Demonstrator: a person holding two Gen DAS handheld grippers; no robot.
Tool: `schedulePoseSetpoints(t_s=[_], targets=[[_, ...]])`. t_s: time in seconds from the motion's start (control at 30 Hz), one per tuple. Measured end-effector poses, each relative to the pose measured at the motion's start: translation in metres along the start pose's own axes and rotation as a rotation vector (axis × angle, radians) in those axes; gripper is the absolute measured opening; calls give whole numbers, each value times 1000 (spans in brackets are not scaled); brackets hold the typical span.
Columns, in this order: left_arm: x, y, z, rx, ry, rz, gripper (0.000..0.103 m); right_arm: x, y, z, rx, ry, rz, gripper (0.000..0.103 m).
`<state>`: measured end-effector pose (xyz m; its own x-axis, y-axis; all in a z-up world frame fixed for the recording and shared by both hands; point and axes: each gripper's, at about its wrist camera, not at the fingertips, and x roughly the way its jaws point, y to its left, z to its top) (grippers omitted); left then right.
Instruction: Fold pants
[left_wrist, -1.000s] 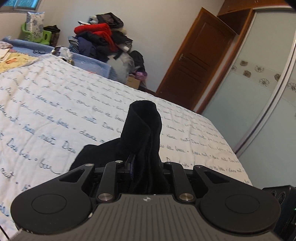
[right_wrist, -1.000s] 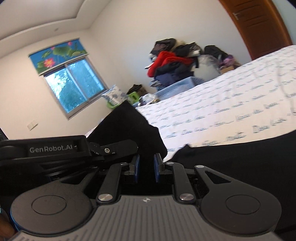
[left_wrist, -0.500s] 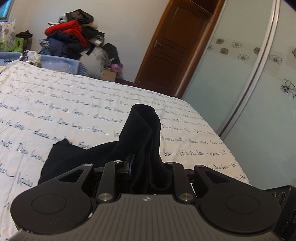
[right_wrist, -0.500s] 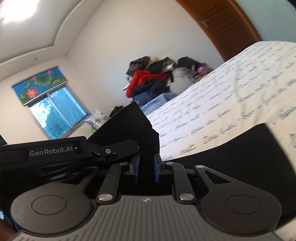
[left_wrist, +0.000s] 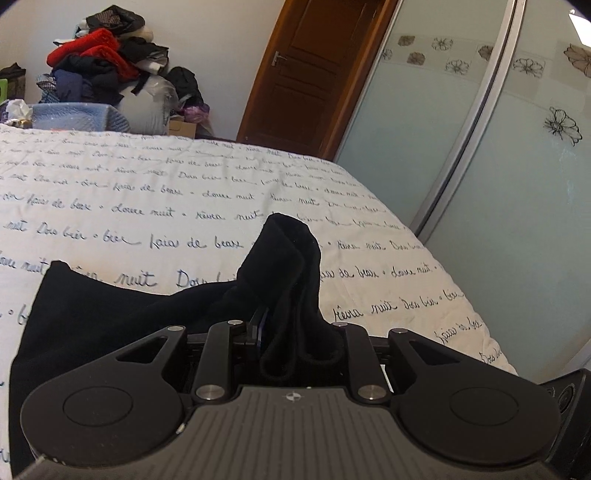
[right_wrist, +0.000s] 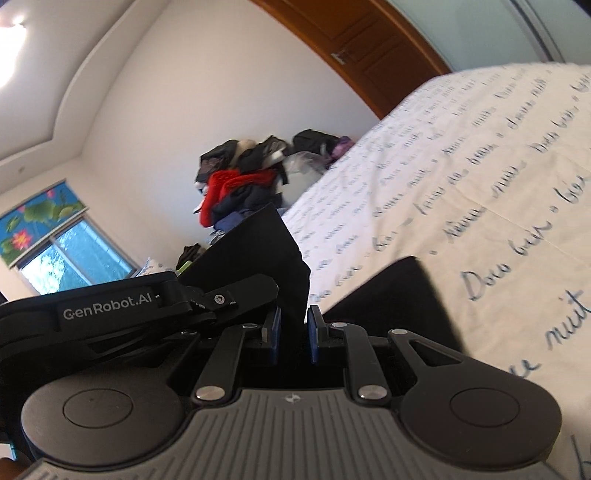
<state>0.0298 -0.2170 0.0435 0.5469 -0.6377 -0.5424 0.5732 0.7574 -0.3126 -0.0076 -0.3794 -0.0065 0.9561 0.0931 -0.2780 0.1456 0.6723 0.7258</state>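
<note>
The black pants (left_wrist: 110, 314) hang between my two grippers over the white bed (left_wrist: 184, 184) with blue script. My left gripper (left_wrist: 295, 332) is shut on a bunched, ribbed edge of the pants that sticks up between its fingers. My right gripper (right_wrist: 293, 332) is shut on a flat corner of the pants (right_wrist: 258, 251) that stands up past its blue pads (right_wrist: 314, 336). More black cloth (right_wrist: 391, 295) trails down to the right onto the bed. The left gripper's body (right_wrist: 110, 306) shows close beside the right one.
A heap of clothes (left_wrist: 99, 66) sits on a blue bin beyond the bed's far edge. A brown door (left_wrist: 303, 74) and frosted sliding wardrobe doors (left_wrist: 498, 166) stand to the right. A window (right_wrist: 74, 251) is at the left.
Both grippers have swung to the right and tilted while holding the pants. The pants' body now lies lower and flatter on the bed. Both stay shut.
</note>
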Motion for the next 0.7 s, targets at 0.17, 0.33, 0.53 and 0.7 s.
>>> schedulePoseSetpoints(t_s=[0.17,0.33,0.53,0.7], targets=[[18,0,-4,-10,48,-9,24,1,-14,-1,3,2,-61,16],[35,0,-9,-12,96,-25,27,3,-15,0,-56,18,-164,16],[43,-8,-14,17,113,-46,37,-6,-18,4,-150,-5,-276,19],[38,-3,-10,-11,118,-78,45,-26,-33,13,-150,-59,-361,19]])
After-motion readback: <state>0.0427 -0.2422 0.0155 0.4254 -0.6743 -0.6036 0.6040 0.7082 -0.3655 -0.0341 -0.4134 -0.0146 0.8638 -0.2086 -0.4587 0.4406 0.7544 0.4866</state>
